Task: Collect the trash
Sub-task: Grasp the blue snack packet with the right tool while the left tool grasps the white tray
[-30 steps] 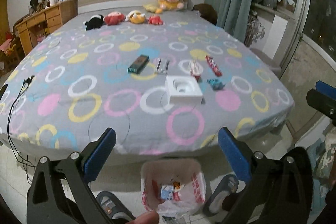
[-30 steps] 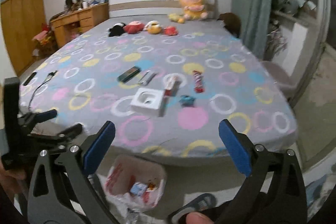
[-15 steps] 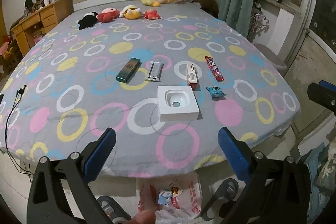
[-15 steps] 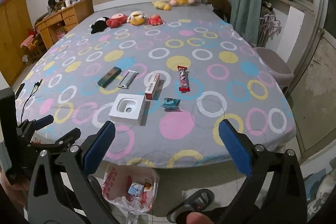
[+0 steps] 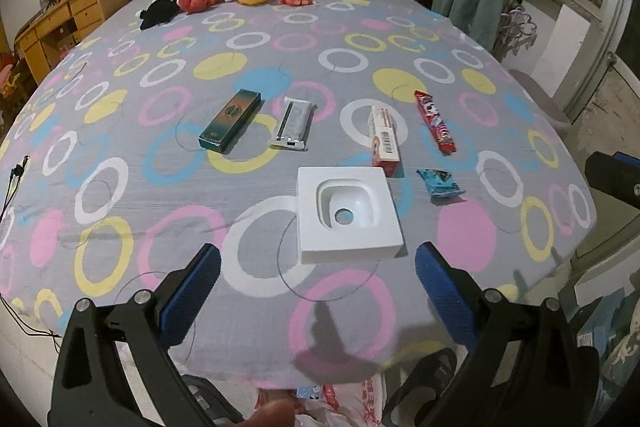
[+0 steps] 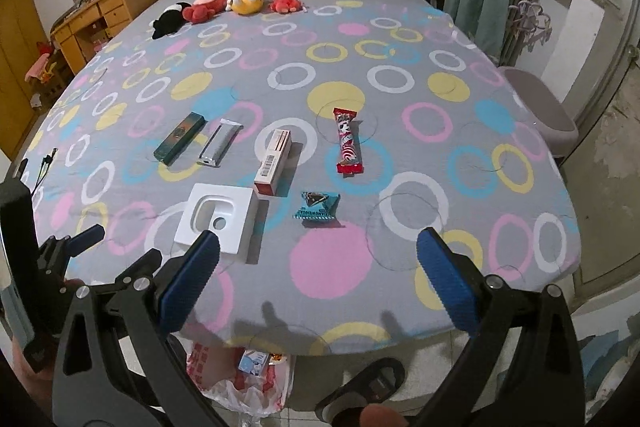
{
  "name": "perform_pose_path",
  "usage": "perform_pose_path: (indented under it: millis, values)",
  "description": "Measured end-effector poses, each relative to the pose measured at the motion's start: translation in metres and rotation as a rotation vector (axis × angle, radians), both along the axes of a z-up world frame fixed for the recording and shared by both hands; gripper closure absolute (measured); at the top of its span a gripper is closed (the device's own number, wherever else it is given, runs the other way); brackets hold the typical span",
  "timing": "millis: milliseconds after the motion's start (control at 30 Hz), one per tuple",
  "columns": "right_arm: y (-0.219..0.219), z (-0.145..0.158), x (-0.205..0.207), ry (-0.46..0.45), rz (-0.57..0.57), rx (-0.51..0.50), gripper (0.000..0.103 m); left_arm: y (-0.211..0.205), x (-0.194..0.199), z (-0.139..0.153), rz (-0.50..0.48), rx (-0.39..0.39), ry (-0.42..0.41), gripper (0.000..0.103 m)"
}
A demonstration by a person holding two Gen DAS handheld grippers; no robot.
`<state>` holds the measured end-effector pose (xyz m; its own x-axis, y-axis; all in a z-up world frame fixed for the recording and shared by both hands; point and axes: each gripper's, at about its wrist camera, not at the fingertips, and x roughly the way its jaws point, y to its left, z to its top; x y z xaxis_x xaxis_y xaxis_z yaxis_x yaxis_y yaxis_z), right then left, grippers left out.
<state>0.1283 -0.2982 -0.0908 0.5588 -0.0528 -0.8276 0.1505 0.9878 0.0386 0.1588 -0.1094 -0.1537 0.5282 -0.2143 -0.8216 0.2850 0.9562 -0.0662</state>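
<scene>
Both grippers have risen over the bed's [image 5: 120,187] near edge. Left wrist view: left gripper [image 5: 318,297] gapes, empty, white tray [image 5: 348,213] dead ahead, nearest. Right wrist view: right gripper [image 6: 318,277] gapes too; teal wrapper [image 6: 319,211] lies ahead, crosswise.

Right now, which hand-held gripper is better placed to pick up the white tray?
Left. The left hand-held gripper is open and lined up with the white tray just ahead of it. For the right hand-held gripper, also open, the tray sits off to its left.
</scene>
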Motion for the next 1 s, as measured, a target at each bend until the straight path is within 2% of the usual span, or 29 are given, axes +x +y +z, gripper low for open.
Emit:
perform_pose_path:
  millis: [200, 500, 867, 1000]
  values:
    - [-0.002, -0.013, 0.02, 0.017, 0.001, 0.0, 0.007, -0.006, 0.017, -0.01, 0.001, 0.015, 0.004, 0.008]
    - [-0.008, -0.047, 0.058, 0.117, -0.009, 0.0, 0.007, -0.018, 0.042, -0.032, -0.025, 0.043, 0.047, 0.008]
    - [-0.021, -0.108, 0.108, 0.3, -0.026, 0.086, 0.007, -0.023, 0.078, -0.068, -0.019, 0.038, 0.158, 0.008]
    - [-0.021, -0.121, 0.12, 0.332, -0.031, 0.129, 0.007, -0.022, 0.088, -0.076, -0.009, 0.04, 0.183, 0.008]
